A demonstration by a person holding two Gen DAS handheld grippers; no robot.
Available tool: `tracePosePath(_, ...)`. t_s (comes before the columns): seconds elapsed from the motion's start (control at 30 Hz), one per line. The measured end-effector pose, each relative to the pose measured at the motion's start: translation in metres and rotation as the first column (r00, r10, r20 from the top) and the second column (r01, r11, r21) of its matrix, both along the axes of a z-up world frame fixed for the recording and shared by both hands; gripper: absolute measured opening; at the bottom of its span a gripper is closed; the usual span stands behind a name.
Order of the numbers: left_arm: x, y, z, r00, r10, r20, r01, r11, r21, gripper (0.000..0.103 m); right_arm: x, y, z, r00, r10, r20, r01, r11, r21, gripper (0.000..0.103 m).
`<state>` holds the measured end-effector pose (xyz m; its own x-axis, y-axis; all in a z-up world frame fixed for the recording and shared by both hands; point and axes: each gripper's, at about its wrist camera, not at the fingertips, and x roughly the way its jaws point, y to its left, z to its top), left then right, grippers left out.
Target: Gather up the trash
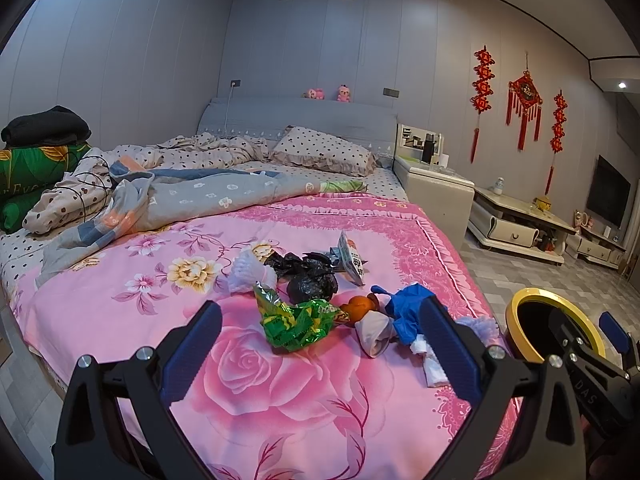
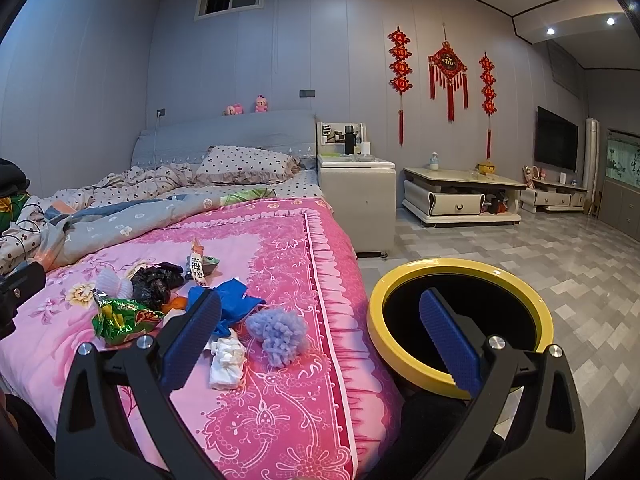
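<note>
Trash lies on the pink floral bedspread [image 1: 280, 400]: a green wrapper [image 1: 298, 320], a black plastic bag [image 1: 308, 276], a white foam net [image 1: 248, 270], a printed packet [image 1: 351, 258], an orange fruit [image 1: 358, 307], a blue glove [image 1: 404, 308] and crumpled white tissue [image 2: 226, 362], plus a lilac fluffy ball [image 2: 280, 334]. A black bin with a yellow rim [image 2: 460, 376] stands on the floor beside the bed. My left gripper [image 1: 320, 352] hovers open, just short of the wrapper. My right gripper [image 2: 320, 344] is open over the bed's edge, between tissue and bin, holding nothing.
A rumpled grey quilt [image 1: 180, 196] and dotted pillow [image 1: 324, 152] fill the bed's far half. A cream bedside cabinet [image 2: 356, 196] and low tables [image 2: 460, 196] stand along the right wall on a tiled floor [image 2: 560, 280]. Folded bedding [image 1: 36, 168] is stacked at the left.
</note>
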<state>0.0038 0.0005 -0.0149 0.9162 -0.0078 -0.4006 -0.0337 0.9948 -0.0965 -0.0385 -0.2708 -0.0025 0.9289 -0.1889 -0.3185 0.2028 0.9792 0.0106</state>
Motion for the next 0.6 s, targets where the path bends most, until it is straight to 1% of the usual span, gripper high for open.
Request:
tracePosePath(0.23, 0.002, 0.000, -0.002, 1.000, -0.001, -0.010, 0.001, 1.000, 0.000, 0.095, 0.005, -0.001, 0.001, 1.000, 0.003, -0.022, -0.003, 1.000, 0.009, 0.095)
tracePosePath(0.4, 0.009, 0.002, -0.005, 0.999, 0.005, -0.036, -0.005, 1.000, -0.002, 0.095, 0.010, -0.005, 0.001, 0.999, -0.013, -0.046, 0.014, 1.000, 0.028, 0.095)
tracePosePath(0.5, 0.018, 0.005, -0.006, 0.998, 0.012, -0.065, -0.012, 1.000, -0.003, 0.095, 0.013, -0.013, 0.004, 0.999, -0.017, -0.051, 0.020, 0.998, 0.063, 0.095)
tracePosePath(0.6, 0.026, 0.011, -0.008, 0.995, 0.025, -0.093, -0.025, 1.000, -0.002, 0.095, 0.020, -0.019, 0.010, 0.997, 0.013, -0.070, -0.006, 0.995, 0.098, 0.095)
